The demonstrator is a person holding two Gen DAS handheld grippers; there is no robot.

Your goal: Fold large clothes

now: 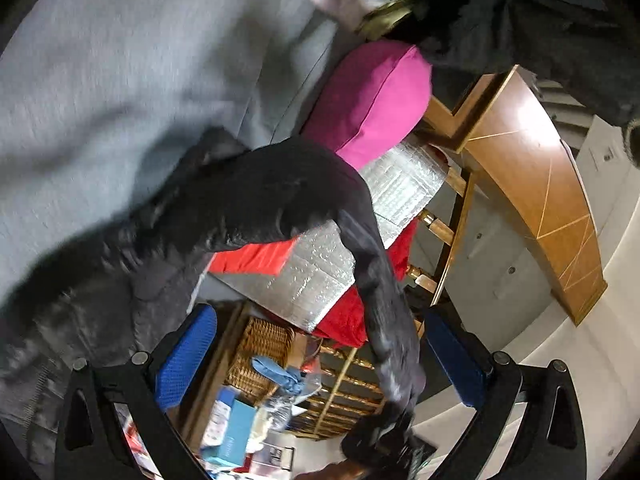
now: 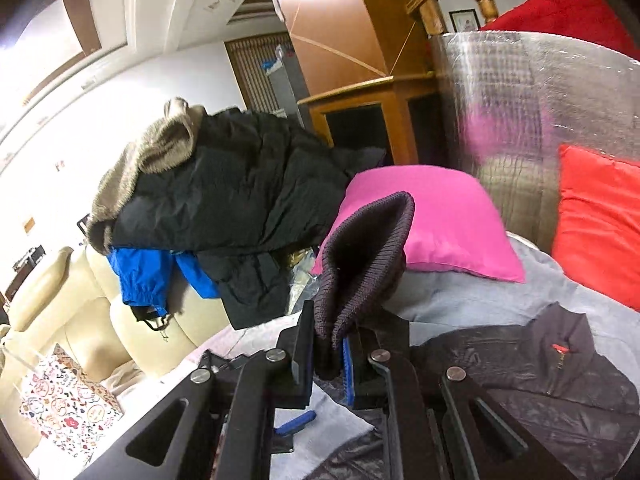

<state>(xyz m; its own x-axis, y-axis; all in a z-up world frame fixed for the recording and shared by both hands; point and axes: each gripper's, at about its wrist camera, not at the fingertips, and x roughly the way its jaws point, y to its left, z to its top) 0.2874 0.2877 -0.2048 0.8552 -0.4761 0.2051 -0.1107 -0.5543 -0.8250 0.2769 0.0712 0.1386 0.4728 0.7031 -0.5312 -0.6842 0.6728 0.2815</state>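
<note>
From the right wrist view, a cream leather armchair (image 2: 72,292) sits far left, beside a heap of coats, a black padded coat (image 2: 240,184) uppermost. The right tool (image 2: 324,354) is clamped on the ribbed knit cuff (image 2: 368,256) of a dark quilted jacket (image 2: 540,368), which lies on a grey sheet (image 2: 500,296) on the near right. A pink cushion (image 2: 440,220) sits behind. The left tool (image 1: 320,360) stands apart, the jacket's sleeve hanging between its blue pads (image 1: 188,356) unpinched.
</note>
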